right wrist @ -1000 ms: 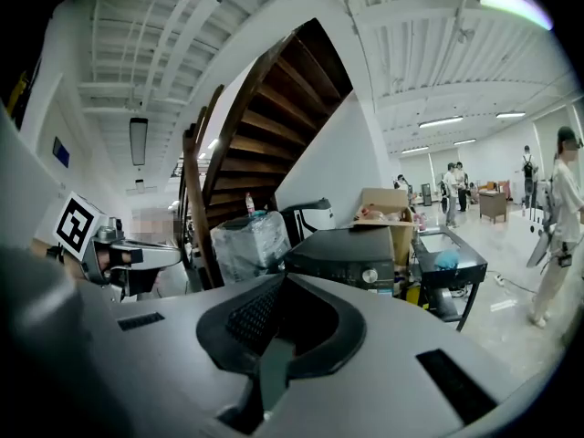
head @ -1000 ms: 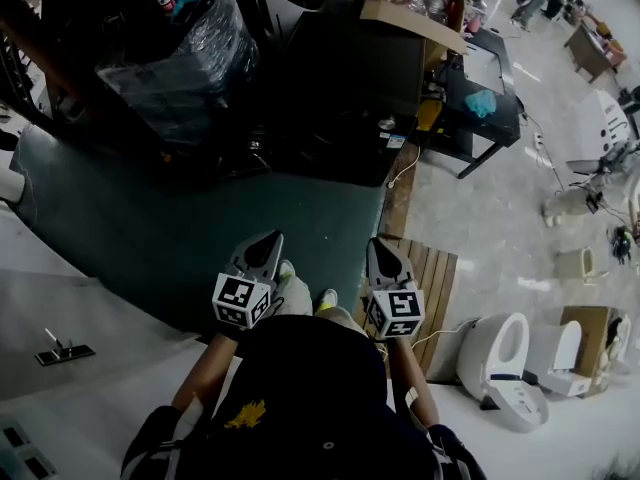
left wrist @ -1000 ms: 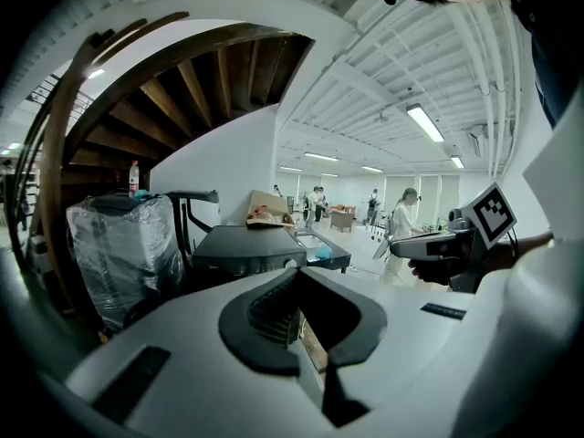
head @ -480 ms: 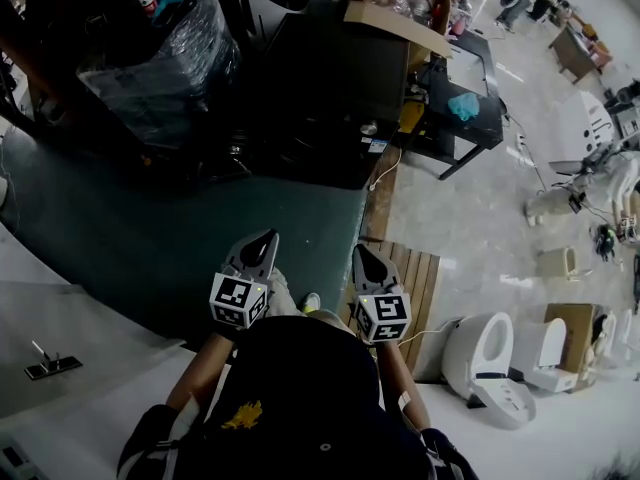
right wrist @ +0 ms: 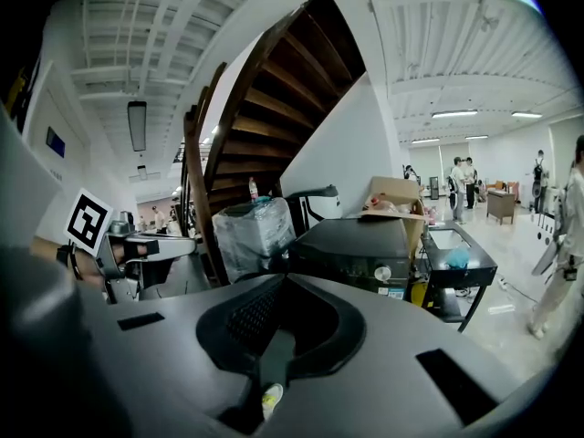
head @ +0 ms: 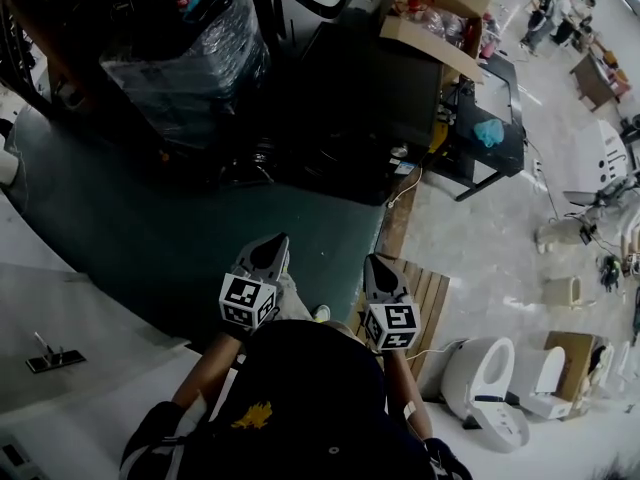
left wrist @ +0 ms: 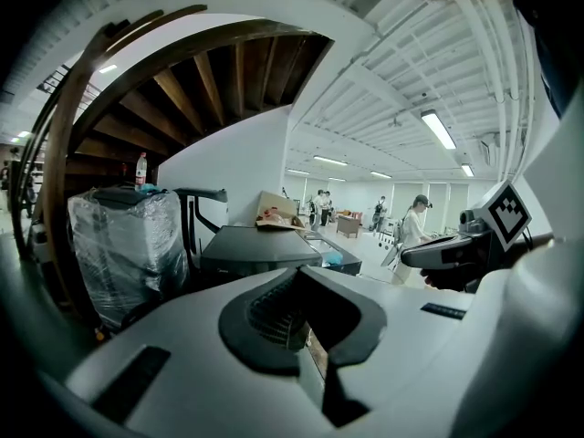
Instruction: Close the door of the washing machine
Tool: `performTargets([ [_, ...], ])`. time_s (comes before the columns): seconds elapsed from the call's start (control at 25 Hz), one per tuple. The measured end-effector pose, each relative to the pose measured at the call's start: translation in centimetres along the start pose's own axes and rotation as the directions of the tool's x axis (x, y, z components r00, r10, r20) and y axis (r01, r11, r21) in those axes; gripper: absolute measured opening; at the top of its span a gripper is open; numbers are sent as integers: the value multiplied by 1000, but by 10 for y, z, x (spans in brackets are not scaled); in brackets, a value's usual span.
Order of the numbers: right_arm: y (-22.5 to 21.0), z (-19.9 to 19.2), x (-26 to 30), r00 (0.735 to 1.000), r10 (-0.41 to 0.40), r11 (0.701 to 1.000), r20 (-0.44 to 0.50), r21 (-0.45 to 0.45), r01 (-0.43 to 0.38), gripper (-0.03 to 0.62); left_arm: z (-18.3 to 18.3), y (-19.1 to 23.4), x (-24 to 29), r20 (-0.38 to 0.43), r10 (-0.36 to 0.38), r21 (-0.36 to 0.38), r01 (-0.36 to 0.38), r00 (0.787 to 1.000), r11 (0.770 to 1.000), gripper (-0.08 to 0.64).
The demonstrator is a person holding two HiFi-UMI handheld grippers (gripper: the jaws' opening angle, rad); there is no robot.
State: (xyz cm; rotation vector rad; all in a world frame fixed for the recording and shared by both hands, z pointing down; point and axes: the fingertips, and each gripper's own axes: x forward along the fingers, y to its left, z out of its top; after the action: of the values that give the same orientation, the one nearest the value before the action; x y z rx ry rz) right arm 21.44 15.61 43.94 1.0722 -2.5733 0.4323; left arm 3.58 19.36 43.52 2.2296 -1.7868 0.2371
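A dark boxy machine [head: 370, 88] with a flat black top stands ahead across the green floor mat [head: 150, 228]; it also shows in the left gripper view [left wrist: 260, 243] and the right gripper view [right wrist: 351, 243], where a round knob sits on its front. No open door shows on it. My left gripper [head: 271, 249] [left wrist: 297, 281] and right gripper [head: 376, 265] [right wrist: 281, 286] are held side by side in front of the person's body, pointing at the machine from well short of it. Both are shut and empty.
A plastic-wrapped bundle [head: 190, 58] stands left of the machine, an open cardboard box [head: 440, 18] behind it, and a low black table [head: 490, 128] to its right. A wooden pallet [head: 428, 286] and white toilets [head: 490, 373] lie at right. A white counter [head: 60, 308] is at left.
Both grippers have travelled a little forward with the person across the mat, and the head view has swung slightly. The jaws stayed shut.
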Motion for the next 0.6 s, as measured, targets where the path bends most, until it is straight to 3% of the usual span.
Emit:
performTargets([
  [0.6,33,75,141,998,-43,998,-38,-57,41,28,26,158,67,-3,-8,-34,8,1000,999,17],
])
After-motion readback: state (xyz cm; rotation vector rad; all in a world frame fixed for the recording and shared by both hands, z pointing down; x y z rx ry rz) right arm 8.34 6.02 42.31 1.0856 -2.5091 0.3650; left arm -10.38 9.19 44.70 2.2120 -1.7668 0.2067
